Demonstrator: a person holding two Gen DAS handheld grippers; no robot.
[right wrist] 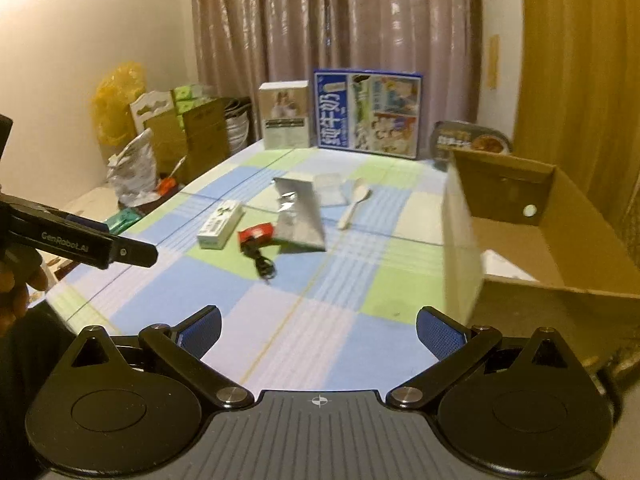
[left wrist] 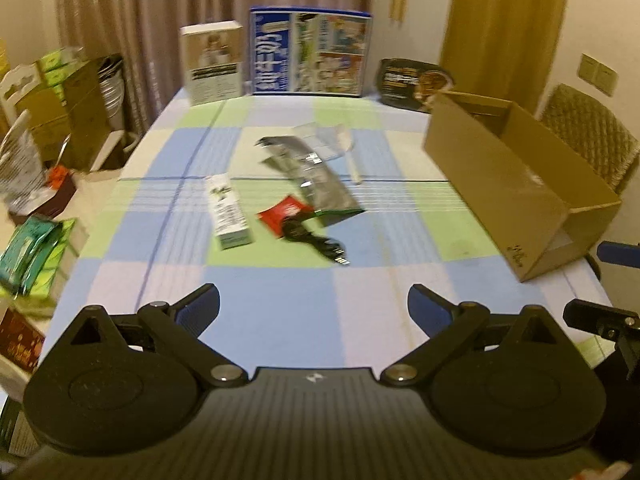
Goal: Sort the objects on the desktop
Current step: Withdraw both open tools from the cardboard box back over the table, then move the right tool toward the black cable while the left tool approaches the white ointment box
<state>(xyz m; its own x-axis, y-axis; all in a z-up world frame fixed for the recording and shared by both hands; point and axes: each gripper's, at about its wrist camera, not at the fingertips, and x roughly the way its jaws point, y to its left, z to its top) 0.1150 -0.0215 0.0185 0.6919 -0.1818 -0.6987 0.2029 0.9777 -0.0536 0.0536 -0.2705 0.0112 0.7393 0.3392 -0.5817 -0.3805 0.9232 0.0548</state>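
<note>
On the checked tablecloth (left wrist: 280, 296) lie a small white carton (left wrist: 229, 211) (right wrist: 221, 224), a red packet (left wrist: 285, 213) (right wrist: 256, 233), a black cable (left wrist: 320, 242) (right wrist: 262, 264), a silver foil pouch (left wrist: 316, 178) (right wrist: 300, 212), a clear plastic wrapper (left wrist: 326, 140) (right wrist: 330, 188) and a white plastic spoon (left wrist: 352, 158) (right wrist: 354, 202). My left gripper (left wrist: 314, 310) stands open over the near table edge, nothing between its fingers. My right gripper (right wrist: 318, 334) is open too, empty, next to the brown cardboard box (left wrist: 516, 184) (right wrist: 532, 240) on the right.
At the table's far end stand a beige box (left wrist: 212, 62), a blue milk carton case (left wrist: 312, 52) and a dark food tray (left wrist: 416, 82). Boxes, bags and packets crowd the floor on the left (left wrist: 60, 120). A padded chair (left wrist: 588, 136) is behind the cardboard box.
</note>
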